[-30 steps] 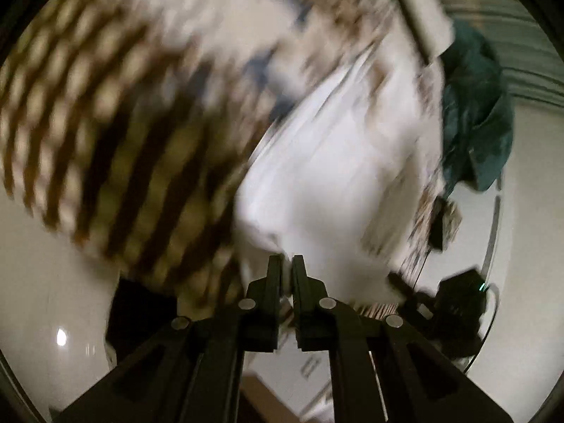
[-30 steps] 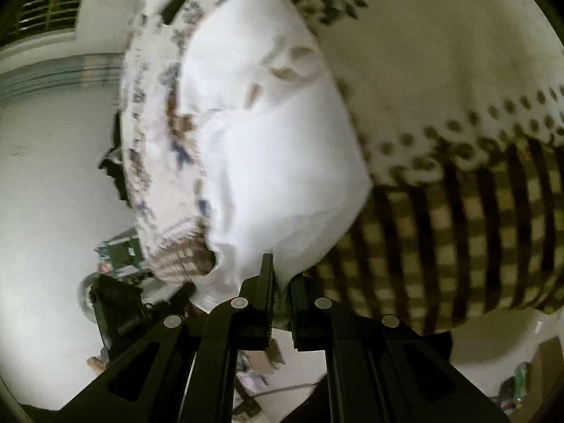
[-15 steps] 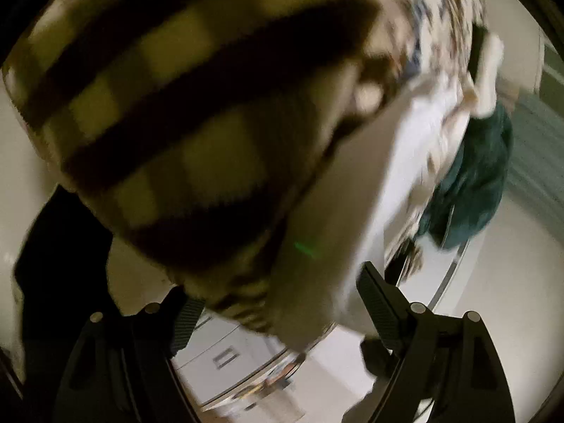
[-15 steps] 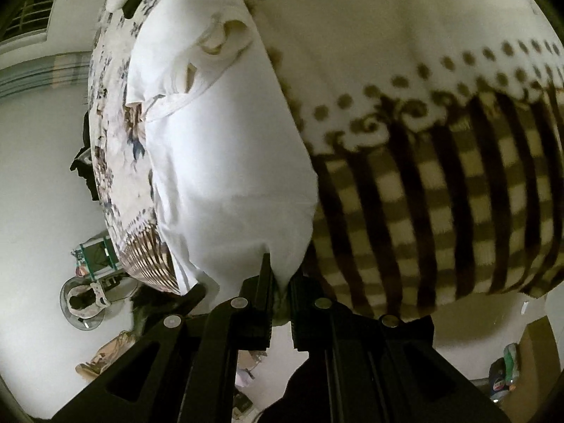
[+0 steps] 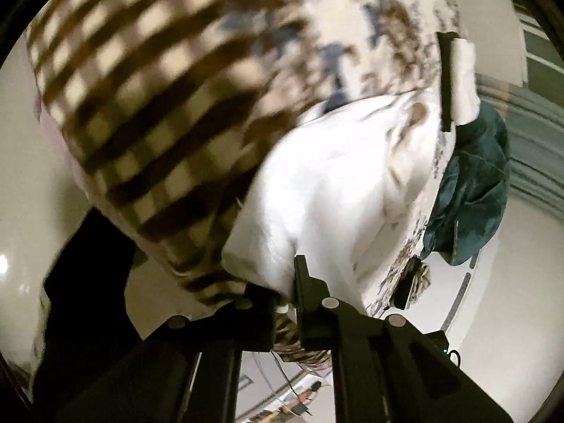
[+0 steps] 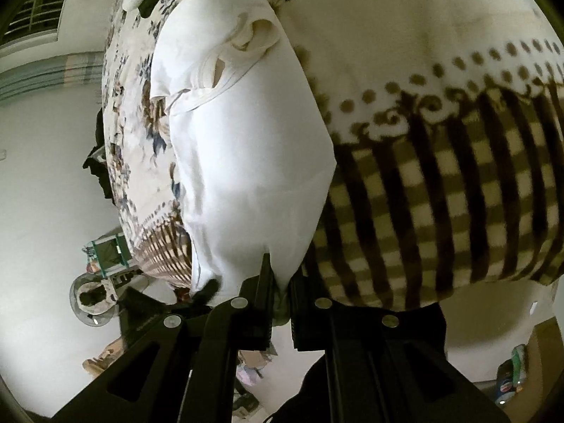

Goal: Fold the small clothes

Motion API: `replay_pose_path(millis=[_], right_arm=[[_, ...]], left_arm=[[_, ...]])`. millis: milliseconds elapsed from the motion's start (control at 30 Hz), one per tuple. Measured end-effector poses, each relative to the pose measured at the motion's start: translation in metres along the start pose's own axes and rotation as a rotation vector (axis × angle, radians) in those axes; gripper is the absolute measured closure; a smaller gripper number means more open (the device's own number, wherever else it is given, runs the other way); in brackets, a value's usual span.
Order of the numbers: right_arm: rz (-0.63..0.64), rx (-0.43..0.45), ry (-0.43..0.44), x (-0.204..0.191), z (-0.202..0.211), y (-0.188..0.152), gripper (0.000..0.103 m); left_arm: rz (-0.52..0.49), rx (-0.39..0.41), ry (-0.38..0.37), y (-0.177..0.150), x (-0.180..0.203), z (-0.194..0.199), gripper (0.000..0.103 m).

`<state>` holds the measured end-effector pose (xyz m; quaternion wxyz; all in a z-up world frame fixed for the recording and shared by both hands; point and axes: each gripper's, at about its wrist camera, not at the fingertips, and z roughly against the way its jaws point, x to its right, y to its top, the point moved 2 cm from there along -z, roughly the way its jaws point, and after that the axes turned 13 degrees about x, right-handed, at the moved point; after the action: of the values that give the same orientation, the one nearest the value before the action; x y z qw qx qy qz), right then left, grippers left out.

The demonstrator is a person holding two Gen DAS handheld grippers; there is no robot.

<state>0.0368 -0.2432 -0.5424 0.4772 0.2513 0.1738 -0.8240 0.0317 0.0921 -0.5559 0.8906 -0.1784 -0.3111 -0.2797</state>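
Right wrist view first: the right gripper (image 6: 280,290) has its jaws clamped on the bottom edge of the white garment (image 6: 246,162), which lies stretched out over the patterned blanket (image 6: 440,176), neckline at the far end. That pinch at a hem corner looks meant to keep the cloth taut and flat. Over to the left wrist view, blurred but readable: the left gripper (image 5: 287,294) has just closed its jaws, and they bite the near edge of the same white garment (image 5: 328,194) where it meets the checked border of the blanket (image 5: 148,112). Both corners held, so I judge a fold of the hem toward the neckline is being set up. A dark green cloth (image 5: 472,190) hangs off the far side, uninvolved.
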Motion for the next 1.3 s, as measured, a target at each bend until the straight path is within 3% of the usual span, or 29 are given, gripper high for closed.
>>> replay_pose_path(millis=[167,300,467,633,767,833,867,900,933,967,1000,1100,1200,1300], right_arm=[[-0.015,0.035,0.058,-0.012,0.017,0.010,0.095],[0.010,0.104,0.096,-0.037,0.030,0.042,0.095],[0.029,0.227,0.122,-0.067,0.033,0.118,0.095],[0.031,0.317,0.084,-0.088,0.012,0.208,0.095],[0.018,0.342,0.041,-0.093,-0.012,0.264,0.095],[0.000,0.332,0.059,-0.092,-0.023,0.284,0.094],[-0.018,0.314,0.076,-0.091,-0.028,0.293,0.088],[-0.028,0.300,0.083,-0.091,-0.030,0.299,0.081],[-0.024,0.308,0.086,-0.089,-0.028,0.301,0.060],[-0.009,0.327,0.078,-0.088,-0.024,0.300,0.044],[0.008,0.341,0.061,-0.087,-0.021,0.298,0.041],[0.022,0.312,0.000,-0.072,-0.022,0.282,0.041],[-0.019,0.256,0.000,-0.057,-0.038,0.266,0.041],[-0.039,0.232,-0.042,-0.048,-0.060,0.265,0.041]], left_arm=[[-0.057,0.045,-0.097,0.025,0.047,0.015,0.097],[-0.136,0.064,-0.163,0.048,0.107,-0.005,0.097],[-0.267,0.085,-0.217,0.093,0.182,-0.056,0.097],[-0.382,0.094,-0.203,0.133,0.246,-0.120,0.097],[-0.392,0.011,-0.174,0.164,0.273,-0.177,0.094],[-0.373,-0.028,-0.165,0.181,0.280,-0.190,0.070],[-0.367,-0.031,-0.184,0.187,0.283,-0.188,0.035],[-0.372,-0.020,-0.205,0.193,0.284,-0.181,0.021],[-0.396,0.000,-0.207,0.197,0.285,-0.171,0.021],[-0.435,0.014,-0.188,0.199,0.284,-0.163,0.021],[-0.472,0.026,-0.160,0.199,0.282,-0.156,0.021],[-0.605,0.052,-0.062,0.184,0.268,-0.140,0.021],[-0.707,-0.030,0.027,0.158,0.247,-0.159,0.021],[-0.743,-0.010,0.164,0.158,0.226,-0.180,0.021]])
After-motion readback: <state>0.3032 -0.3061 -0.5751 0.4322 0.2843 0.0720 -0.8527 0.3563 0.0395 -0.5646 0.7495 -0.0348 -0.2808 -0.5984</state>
